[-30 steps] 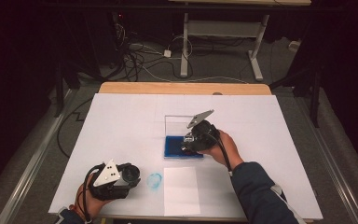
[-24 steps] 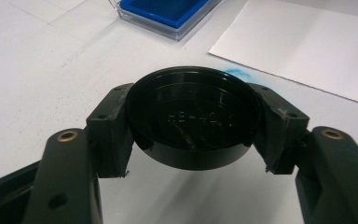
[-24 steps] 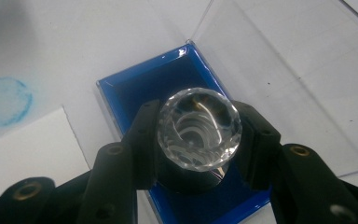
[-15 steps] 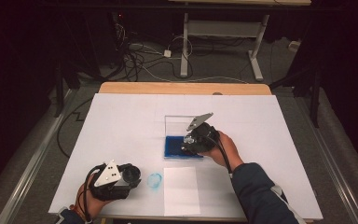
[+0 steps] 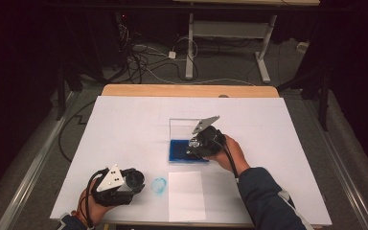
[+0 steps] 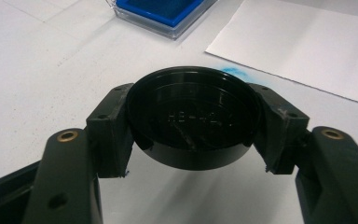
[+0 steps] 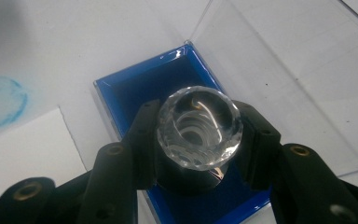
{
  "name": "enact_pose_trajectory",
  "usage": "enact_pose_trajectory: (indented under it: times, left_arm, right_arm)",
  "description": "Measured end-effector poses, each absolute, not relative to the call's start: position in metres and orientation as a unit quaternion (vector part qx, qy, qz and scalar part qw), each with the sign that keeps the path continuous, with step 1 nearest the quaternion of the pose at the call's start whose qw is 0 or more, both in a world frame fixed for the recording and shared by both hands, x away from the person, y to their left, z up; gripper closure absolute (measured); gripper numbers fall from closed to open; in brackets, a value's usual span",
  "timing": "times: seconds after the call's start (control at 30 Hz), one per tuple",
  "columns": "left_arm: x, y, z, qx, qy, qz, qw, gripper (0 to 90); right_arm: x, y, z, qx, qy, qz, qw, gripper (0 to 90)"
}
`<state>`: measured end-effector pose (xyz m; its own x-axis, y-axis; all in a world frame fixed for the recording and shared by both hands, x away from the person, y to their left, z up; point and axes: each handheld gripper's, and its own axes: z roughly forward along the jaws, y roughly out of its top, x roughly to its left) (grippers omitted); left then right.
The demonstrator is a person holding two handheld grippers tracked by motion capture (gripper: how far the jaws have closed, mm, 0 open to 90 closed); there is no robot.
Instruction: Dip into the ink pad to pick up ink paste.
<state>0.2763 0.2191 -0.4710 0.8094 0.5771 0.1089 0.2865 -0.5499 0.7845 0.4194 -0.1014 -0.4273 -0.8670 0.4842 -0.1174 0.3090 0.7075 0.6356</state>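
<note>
We see the left gripper clamped on a round black cap, jaws pressed to its two sides, low centre of the left gripper view; its embossed lettering is unreadable. The right gripper grips a stamp with a faceted clear knob and a black body, held over the blue ink pad in its clear case, mid-frame. The stamp's underside is hidden, so contact with the pad is unclear. A blue ring mark sits beside a white sheet, lower centre of the high view. The white table cover is open at upper left.
</note>
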Motion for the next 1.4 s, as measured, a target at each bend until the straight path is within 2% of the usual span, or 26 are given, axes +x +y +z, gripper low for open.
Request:
enact_pose_trajectory:
  times: [0.27,0.63,1.07,1.4]
  left_arm:
    - [0.277,0.218,-0.471,0.861,0.250,0.179,0.404,36.2]
    - [0.276,0.218,-0.470,0.862,0.248,0.180,0.404,36.2]
    - [0.277,0.219,-0.470,0.861,0.249,0.180,0.405,36.2]
    - [0.277,0.218,-0.470,0.861,0.248,0.181,0.405,36.2]
  right_arm:
    - [0.416,-0.099,-0.428,0.216,0.914,0.308,0.154,56.5]
    - [0.420,-0.103,-0.428,0.225,0.910,0.320,0.136,56.5]
    - [0.419,-0.101,-0.424,0.217,0.917,0.305,0.138,56.4]
    - [0.415,-0.106,-0.405,0.215,0.911,0.320,0.146,56.3]
